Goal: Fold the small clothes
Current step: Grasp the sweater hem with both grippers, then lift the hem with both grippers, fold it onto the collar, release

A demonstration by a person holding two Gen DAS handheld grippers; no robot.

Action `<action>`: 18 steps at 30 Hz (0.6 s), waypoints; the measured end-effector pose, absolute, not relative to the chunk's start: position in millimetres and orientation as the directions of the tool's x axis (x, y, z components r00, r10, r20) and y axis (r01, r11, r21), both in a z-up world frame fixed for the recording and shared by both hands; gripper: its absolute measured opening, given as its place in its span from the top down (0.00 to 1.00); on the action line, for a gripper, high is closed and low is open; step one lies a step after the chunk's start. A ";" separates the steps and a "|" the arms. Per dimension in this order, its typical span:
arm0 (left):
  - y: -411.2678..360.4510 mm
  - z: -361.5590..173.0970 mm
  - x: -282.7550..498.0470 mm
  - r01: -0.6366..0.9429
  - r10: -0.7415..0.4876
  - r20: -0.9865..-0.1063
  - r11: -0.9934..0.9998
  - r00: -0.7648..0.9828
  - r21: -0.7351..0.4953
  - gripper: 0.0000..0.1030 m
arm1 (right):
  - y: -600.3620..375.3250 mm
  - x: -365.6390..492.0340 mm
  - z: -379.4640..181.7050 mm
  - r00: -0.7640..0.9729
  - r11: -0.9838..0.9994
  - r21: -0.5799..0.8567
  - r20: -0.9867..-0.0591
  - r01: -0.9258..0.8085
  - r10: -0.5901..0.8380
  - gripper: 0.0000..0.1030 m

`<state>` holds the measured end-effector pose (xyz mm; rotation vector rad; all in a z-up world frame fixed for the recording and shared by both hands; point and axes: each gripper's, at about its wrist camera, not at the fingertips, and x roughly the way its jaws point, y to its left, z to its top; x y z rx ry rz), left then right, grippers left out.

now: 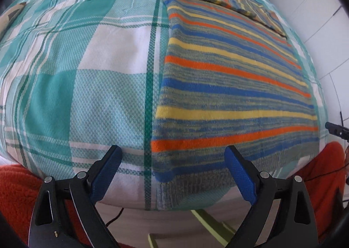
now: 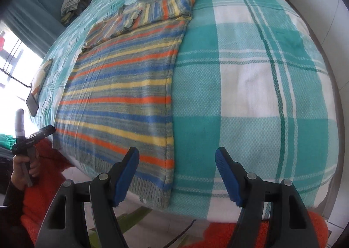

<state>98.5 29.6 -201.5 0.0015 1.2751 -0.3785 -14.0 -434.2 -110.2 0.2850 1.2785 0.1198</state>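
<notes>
A striped knit sweater (image 1: 229, 86) in blue, orange, yellow and grey lies flat on the bed, its sleeves folded across the chest at the far end (image 2: 135, 14). My left gripper (image 1: 172, 154) hovers open just over the sweater's near left hem corner, which shows between its blue pads. My right gripper (image 2: 177, 152) is open too, straddling the near right hem corner (image 2: 161, 184) without pressing it. Each gripper shows at the edge of the other view: the right gripper (image 1: 336, 129) and the left gripper (image 2: 32, 136) in a hand.
The bed wears a teal and white plaid cover (image 2: 250, 95). A dark phone (image 2: 32, 102) lies at the bed's left edge, with a bundle of clothes (image 2: 74, 1) at the far left. The person's orange fleece (image 1: 19, 193) is below the near edge.
</notes>
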 end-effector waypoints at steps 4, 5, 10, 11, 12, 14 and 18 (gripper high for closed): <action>13.2 -203.8 90.0 0.318 -0.170 -0.957 0.944 0.237 -0.089 0.35 | -410.1 -25.8 -137.1 0.191 0.943 0.328 -0.930 0.049 0.313 0.32; 12.0 -202.8 88.1 0.318 -0.160 -0.961 0.945 0.227 -0.082 0.46 | -406.1 -26.4 -144.6 0.177 0.943 0.327 -0.933 0.057 0.313 0.41; 18.2 -190.1 89.1 0.305 -0.225 -0.960 0.938 0.166 -0.167 0.96 | -387.5 -27.5 -160.4 0.104 0.930 0.365 -0.927 0.040 0.359 0.94; 24.3 -183.3 94.3 0.279 -0.274 -0.949 0.934 0.159 -0.223 0.96 | -389.2 -25.9 -154.3 0.125 0.925 0.376 -0.921 0.045 0.368 0.94; 30.2 -174.4 102.2 0.256 -0.328 -0.930 0.925 0.164 -0.281 0.96 | -394.2 -22.3 -144.5 0.160 0.916 0.397 -0.909 0.061 0.384 0.94; 36.3 -153.8 123.6 0.237 -0.402 -0.894 0.905 0.201 -0.353 0.96 | -407.7 -11.1 -123.6 0.250 0.897 0.434 -0.880 0.083 0.403 0.94; 31.7 -117.8 191.8 0.232 -0.452 -0.832 0.889 0.321 -0.394 0.96 | -432.9 34.9 -88.0 0.412 0.885 0.458 -0.825 0.086 0.387 0.94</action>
